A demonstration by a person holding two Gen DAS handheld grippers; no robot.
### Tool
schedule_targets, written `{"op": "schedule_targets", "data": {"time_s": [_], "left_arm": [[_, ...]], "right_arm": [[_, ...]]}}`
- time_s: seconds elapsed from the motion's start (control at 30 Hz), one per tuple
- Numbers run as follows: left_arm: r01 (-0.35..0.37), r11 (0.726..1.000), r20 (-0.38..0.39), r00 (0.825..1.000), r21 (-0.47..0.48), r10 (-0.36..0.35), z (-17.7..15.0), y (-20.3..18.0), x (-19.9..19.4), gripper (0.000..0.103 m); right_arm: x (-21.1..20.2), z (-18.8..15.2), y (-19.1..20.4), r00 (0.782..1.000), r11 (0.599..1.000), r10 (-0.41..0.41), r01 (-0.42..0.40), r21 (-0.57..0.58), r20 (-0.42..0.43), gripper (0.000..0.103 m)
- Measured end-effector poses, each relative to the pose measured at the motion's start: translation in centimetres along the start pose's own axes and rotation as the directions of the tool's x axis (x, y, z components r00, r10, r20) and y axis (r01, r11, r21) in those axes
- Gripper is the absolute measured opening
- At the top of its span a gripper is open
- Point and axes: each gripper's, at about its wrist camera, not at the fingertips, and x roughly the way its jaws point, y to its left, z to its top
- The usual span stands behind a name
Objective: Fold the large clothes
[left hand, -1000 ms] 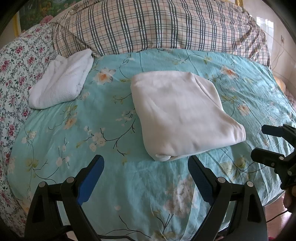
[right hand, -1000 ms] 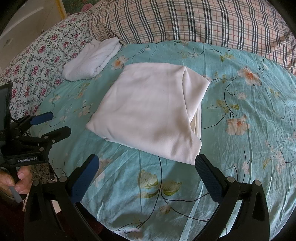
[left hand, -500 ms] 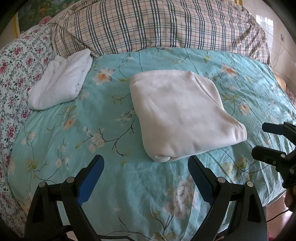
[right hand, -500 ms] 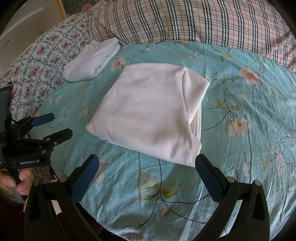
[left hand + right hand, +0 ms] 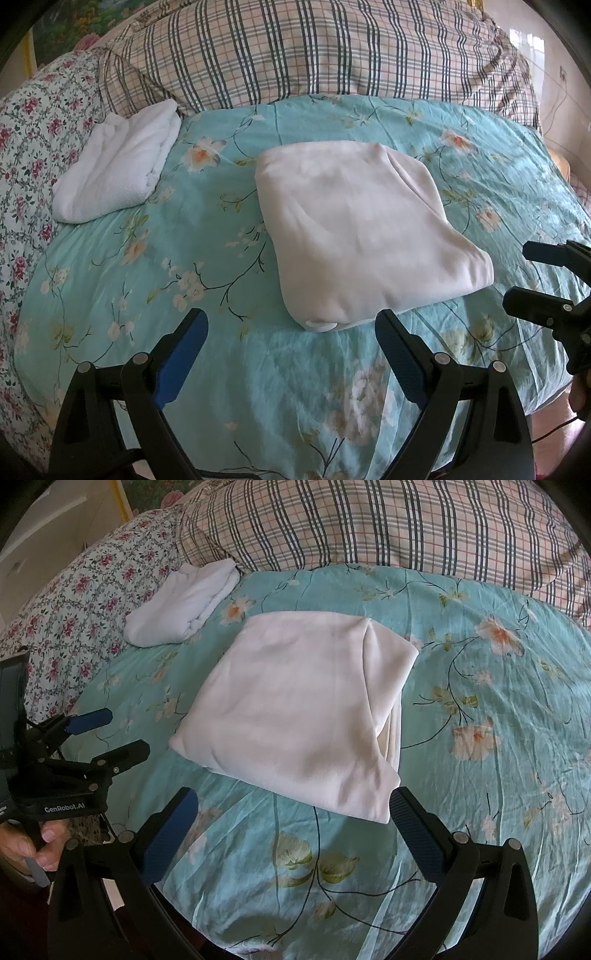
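A large pale pink garment [image 5: 362,236] lies folded into a thick square on the teal floral bed sheet [image 5: 147,258]; it also shows in the right wrist view [image 5: 295,716]. My left gripper [image 5: 291,328] is open and empty, hovering just short of the garment's near corner. It also shows at the left edge of the right wrist view [image 5: 118,734]. My right gripper [image 5: 295,808] is open and empty at the garment's near edge, its right finger beside the near right corner. It shows at the right edge of the left wrist view [image 5: 524,277].
A folded white towel [image 5: 114,170] lies at the back left of the bed, also in the right wrist view [image 5: 184,605]. Plaid pillows [image 5: 314,51] line the head of the bed. A floral quilt [image 5: 26,147] runs along the left side.
Both grippers have edged slightly closer to the folded garment. The garment has not moved and both grippers stay open.
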Motion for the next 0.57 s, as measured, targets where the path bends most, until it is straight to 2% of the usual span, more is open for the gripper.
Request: {"op": "schedule_targets", "data": {"time_s": [0.57], "left_arm": [[-0.004,1.000,0.008,1.000,-0.011,0.004,1.0,-0.1,0.5,0.092]], "right_arm": [[1.4,0.5,-1.0,1.000,1.000,0.000,0.000,0.006,-0.012,0.103]]}}
